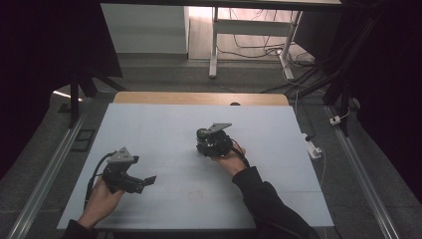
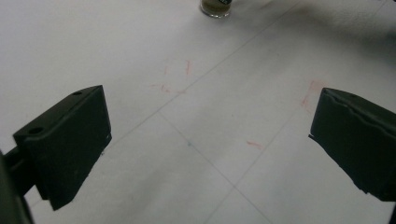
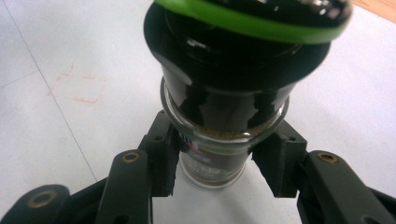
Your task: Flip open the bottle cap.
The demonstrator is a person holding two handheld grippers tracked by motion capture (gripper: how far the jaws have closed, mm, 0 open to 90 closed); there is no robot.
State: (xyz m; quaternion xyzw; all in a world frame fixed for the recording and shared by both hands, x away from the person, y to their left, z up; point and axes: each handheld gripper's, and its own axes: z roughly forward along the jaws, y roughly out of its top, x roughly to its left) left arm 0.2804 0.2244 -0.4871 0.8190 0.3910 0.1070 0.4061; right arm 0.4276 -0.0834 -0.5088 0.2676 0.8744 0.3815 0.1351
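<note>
The right tool is clamped on the jar standing mid-counter, so grasping looks done and any carrying remains, while the left tool hangs wide, empty.

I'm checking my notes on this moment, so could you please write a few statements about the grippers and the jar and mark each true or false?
1. The right gripper is shut on the jar. True.
2. The left gripper holds a jar. False: its jaws are wide apart with nothing between them.
3. The jar's cap is black with a green ring. True.
4. The jar lies on its side. False: it stands upright on the table.
</note>
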